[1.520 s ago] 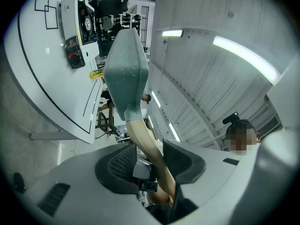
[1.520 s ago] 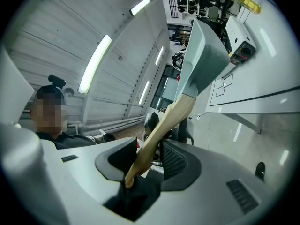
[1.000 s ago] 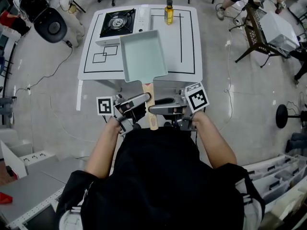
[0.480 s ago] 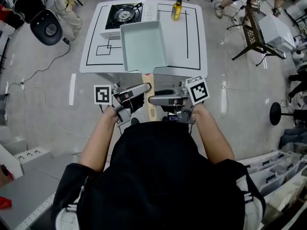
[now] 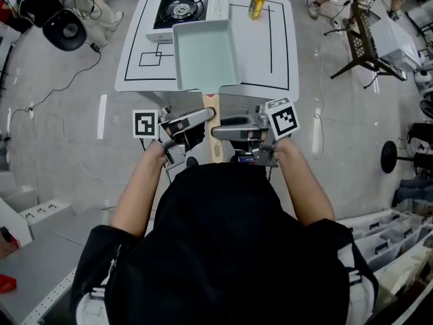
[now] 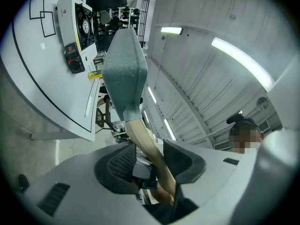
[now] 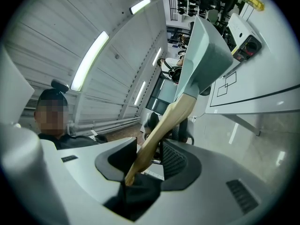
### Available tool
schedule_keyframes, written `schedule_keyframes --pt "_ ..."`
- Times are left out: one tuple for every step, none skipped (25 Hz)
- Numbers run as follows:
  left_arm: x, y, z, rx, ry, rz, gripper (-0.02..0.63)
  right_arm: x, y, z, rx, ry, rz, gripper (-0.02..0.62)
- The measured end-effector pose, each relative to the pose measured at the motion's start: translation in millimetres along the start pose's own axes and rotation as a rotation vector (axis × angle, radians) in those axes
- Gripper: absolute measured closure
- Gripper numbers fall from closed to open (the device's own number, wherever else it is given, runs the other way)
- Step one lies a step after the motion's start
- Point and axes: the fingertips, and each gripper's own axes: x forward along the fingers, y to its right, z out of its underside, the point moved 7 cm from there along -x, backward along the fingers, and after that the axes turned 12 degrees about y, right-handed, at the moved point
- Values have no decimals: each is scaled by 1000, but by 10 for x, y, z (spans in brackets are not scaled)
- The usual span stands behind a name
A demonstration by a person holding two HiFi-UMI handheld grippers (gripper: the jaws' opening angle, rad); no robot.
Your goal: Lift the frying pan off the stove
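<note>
Both pinch the pan's light wooden handle — left gripper and right gripper facing each other — holding the pale green rectangular frying pan up off the white desk, just this side of the gas stove.

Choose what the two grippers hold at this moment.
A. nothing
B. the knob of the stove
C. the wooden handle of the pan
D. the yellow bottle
C: the wooden handle runs between the jaws of the left gripper and of the right gripper, and the pan is in the air, off the stove.
</note>
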Motion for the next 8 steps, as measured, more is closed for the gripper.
schedule_keyframes --pt "-2 -5 2 -1 2 -3 425 -1 1 -1 0 -2 0 430" --pt "-2 -6 0 -1 3 -4 425 0 2 -4 -1 -4 0 430" --pt "-1 -3 -2 0 3 -3 425 2 0 -7 -1 -6 -1 430" --pt "-1 5 -5 1 3 -1 425 8 -1 -9 -1 -7 -3 430" --pt "-8 13 -8 2 4 1 425 17 -2 -7 -1 -7 -4 428" --pt "-22 20 -12 3 4 2 425 33 -2 -2 -2 -8 -5 428" --pt "-42 26 -18 3 4 2 425 52 0 6 -2 -9 -5 430" --pt "-63 32 -23 3 4 1 425 73 2 15 -3 -10 -6 429"
